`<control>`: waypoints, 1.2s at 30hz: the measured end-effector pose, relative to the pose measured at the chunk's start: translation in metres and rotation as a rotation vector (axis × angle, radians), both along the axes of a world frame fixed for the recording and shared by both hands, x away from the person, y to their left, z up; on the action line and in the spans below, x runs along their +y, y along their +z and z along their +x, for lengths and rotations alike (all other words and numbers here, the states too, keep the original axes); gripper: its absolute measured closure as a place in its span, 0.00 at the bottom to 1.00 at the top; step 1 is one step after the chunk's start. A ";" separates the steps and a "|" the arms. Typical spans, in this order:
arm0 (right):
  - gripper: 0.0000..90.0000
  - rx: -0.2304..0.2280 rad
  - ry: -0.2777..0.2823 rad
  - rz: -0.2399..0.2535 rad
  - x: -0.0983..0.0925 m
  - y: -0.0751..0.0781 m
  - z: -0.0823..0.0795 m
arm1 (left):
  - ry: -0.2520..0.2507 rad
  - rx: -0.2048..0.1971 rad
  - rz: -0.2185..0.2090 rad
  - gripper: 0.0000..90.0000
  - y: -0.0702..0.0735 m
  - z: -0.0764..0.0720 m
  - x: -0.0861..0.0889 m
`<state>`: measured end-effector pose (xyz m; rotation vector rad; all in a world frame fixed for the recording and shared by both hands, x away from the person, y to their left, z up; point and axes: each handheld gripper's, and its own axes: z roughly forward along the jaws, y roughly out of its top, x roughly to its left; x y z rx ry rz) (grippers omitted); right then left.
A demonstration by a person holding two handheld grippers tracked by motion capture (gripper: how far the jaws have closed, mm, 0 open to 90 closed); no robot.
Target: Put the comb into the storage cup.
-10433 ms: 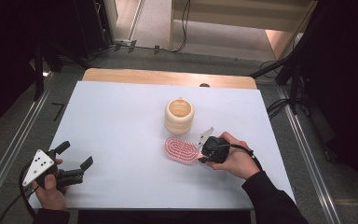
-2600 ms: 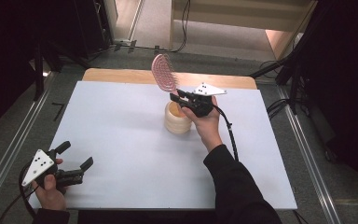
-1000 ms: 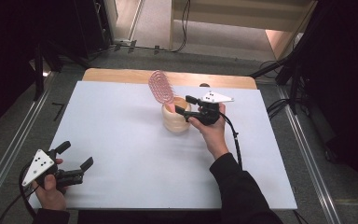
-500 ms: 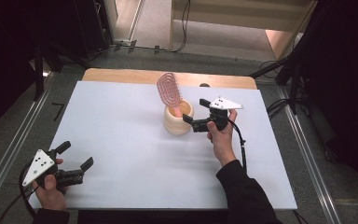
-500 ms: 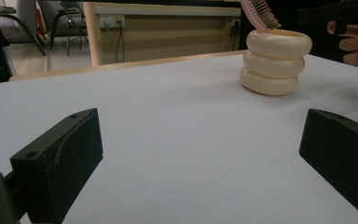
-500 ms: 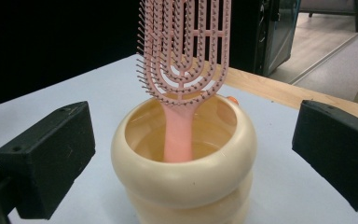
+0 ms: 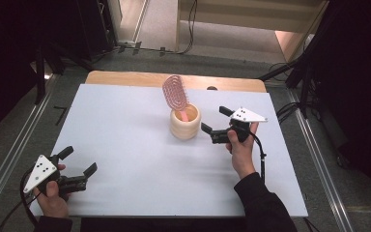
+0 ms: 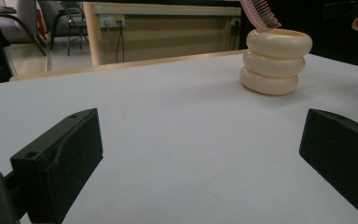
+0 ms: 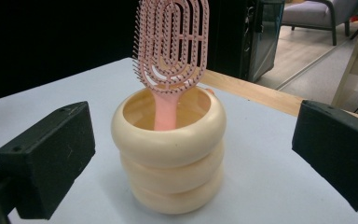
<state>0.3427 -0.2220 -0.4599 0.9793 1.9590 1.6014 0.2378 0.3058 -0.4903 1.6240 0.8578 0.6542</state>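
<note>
Hairbrush [image 7: 176, 93] in pink plastic stood handle-down inside a cream ribbed holder [image 7: 185, 124] just above the middle of the high view, its vented oval head leaning toward the upper left over the rim. The holder, shaped like three stacked rings, sat on the white table [image 7: 140, 150]. Just to its right the right gripper [image 7: 214, 124] hovered with its jaws spread apart and empty, pointing at the holder without touching it. In the right gripper view the holder [image 9: 170, 156] and brush [image 9: 171, 56] sat between the two black jaws. At the lower left of the high view the left gripper [image 7: 78, 163] rested near the table edge, jaws parted on nothing.
</note>
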 end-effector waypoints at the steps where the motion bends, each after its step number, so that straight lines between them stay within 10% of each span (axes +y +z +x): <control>1: 0.00 0.002 -0.004 -0.002 -0.002 0.000 -0.002 | 0.000 0.000 0.000 0.00 0.000 0.000 0.000; 36: 0.00 -0.024 -0.121 0.019 -0.074 -0.010 -0.068 | -0.002 -0.004 0.000 0.00 0.000 -0.001 -0.001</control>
